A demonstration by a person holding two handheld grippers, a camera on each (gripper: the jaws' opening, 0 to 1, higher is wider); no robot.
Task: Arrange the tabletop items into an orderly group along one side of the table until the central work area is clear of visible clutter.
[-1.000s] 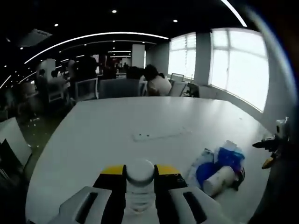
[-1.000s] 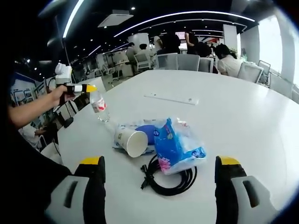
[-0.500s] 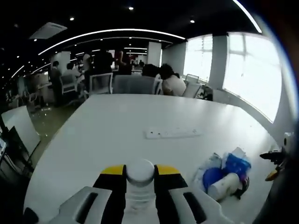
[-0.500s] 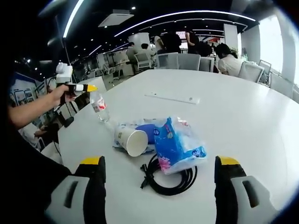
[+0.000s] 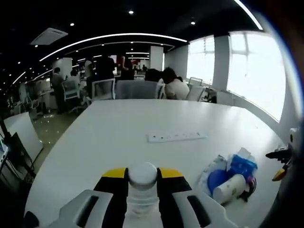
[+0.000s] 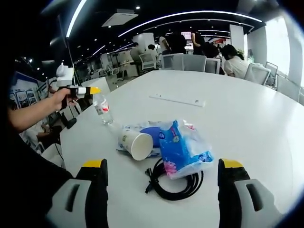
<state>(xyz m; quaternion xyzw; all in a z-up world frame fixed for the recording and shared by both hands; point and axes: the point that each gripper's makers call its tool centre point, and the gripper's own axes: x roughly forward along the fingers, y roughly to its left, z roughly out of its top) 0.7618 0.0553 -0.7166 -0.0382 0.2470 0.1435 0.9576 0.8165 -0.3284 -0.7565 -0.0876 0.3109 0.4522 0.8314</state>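
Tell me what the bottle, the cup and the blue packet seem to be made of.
Bottle: clear plastic, see-through with a white cap, held by the left gripper. Cup: probably paper, matte white, thin rolled rim. Blue packet: glossy plastic film, crinkled and shiny.

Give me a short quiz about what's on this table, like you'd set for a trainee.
1. True or false: the paper cup lies on its side.
2. Which thing does the left hand-held gripper grip?
A) the black cable
B) the water bottle
C) the power strip
3. Fill in: the right hand-held gripper has its jaws ____.

Key: 1 true; 2 B; 3 open, holding nothing, with the blue tissue pack ahead of them.
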